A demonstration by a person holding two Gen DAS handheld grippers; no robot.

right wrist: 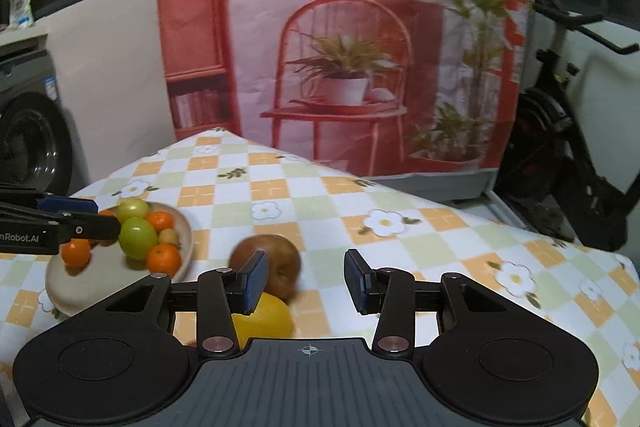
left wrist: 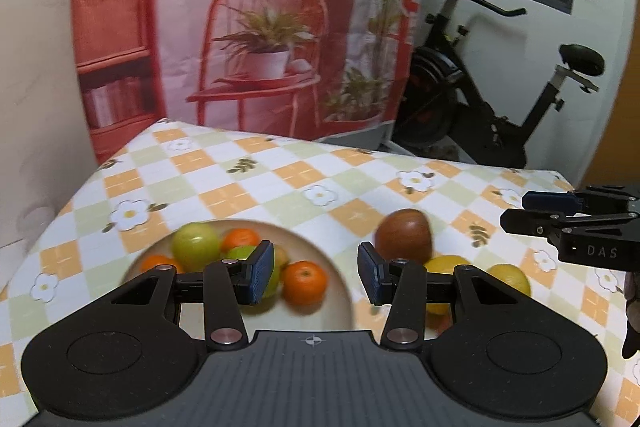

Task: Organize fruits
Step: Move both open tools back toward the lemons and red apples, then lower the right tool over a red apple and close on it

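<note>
The left gripper hovers over the near edge of the bowl, its jaws apart with nothing between them. The right gripper hangs over bare tablecloth, jaws likewise apart and empty.

The bowl sits at about 9 o'clock on the table and holds 2 green apples plus several oranges. Loose fruit lies at about 3 o'clock of the bowl: a brown pear-like fruit and, nearer the cameras, a yellow lemon. The left wrist view shows a second yellow fruit further toward 3 o'clock.

These fruits look firm, smooth-skinned and rounded, so they will likely roll if nudged and slip if pinched off-centre. The brown one seems the heaviest and may bruise under hard pressure. The best hold is probably across the widest middle of each fruit, pads on opposite sides, squeezed gently.
</note>
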